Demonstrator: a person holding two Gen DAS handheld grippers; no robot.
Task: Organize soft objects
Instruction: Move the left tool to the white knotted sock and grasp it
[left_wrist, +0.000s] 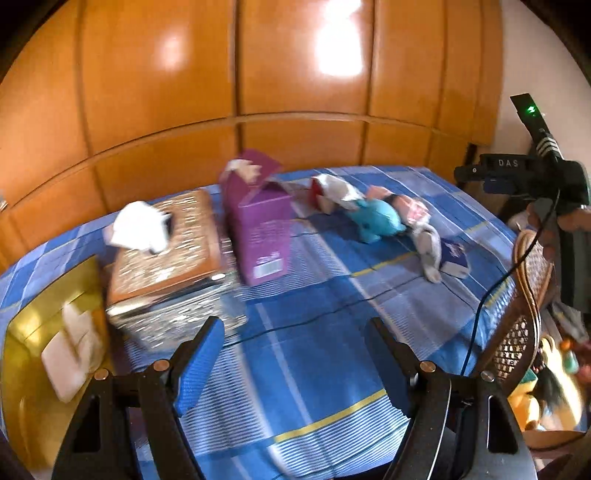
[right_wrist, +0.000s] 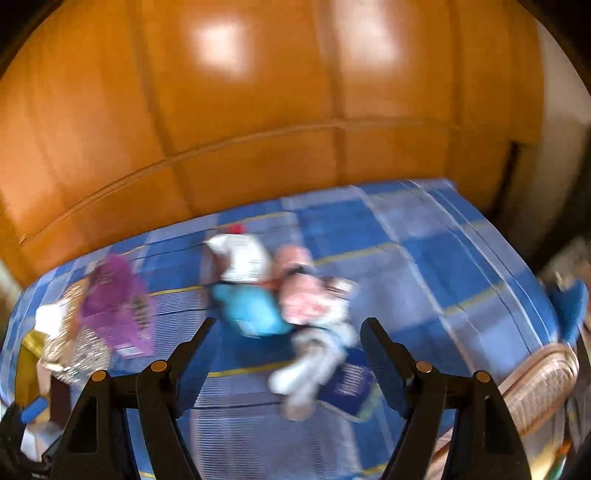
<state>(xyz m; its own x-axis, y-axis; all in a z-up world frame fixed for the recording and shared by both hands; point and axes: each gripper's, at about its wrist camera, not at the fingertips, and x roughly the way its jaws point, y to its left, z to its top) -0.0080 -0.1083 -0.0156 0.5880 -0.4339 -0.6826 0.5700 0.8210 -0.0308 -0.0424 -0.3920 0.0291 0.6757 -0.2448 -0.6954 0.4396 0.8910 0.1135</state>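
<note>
Ahead of the left gripper (left_wrist: 295, 343), w/ its blue pads wide apart and nothing between them, lies bare blue checked bed cover (left_wrist: 314, 369). A thin black cable (left_wrist: 332, 308) runs across the cover just past the fingertips. Up and left of the tool sits a shiny tissue box (left_wrist: 166, 254) w/ white tissue (left_wrist: 138, 229) sticking out; a purple box (left_wrist: 258, 229) stands right beside it, maybe touching. Far left, a gold box (left_wrist: 44, 354).

Further ahead & to the right is the soft stuff: a teal plush toy (left_wrist: 375, 219), a pink-white cloth (left_wrist: 410, 206) touching it, a grey sock-like thing (left_wrist: 428, 251), and a small dark blue packet (left_wrist: 454, 258).

Right gripper (right_wrist: 288, 339) is also wide open, holding nothing. Its view is blurry. Just past its tips are the teal toy (right_wrist: 251, 310), the pink cloth (right_wrist: 306, 295) and the grey thing (right_wrist: 314, 365), all in one pile. A woven chair (right_wrist: 543, 380) stands by the right side of the bed. Behind it all: orange wood cupboard doors (left_wrist: 295, 74).
</note>
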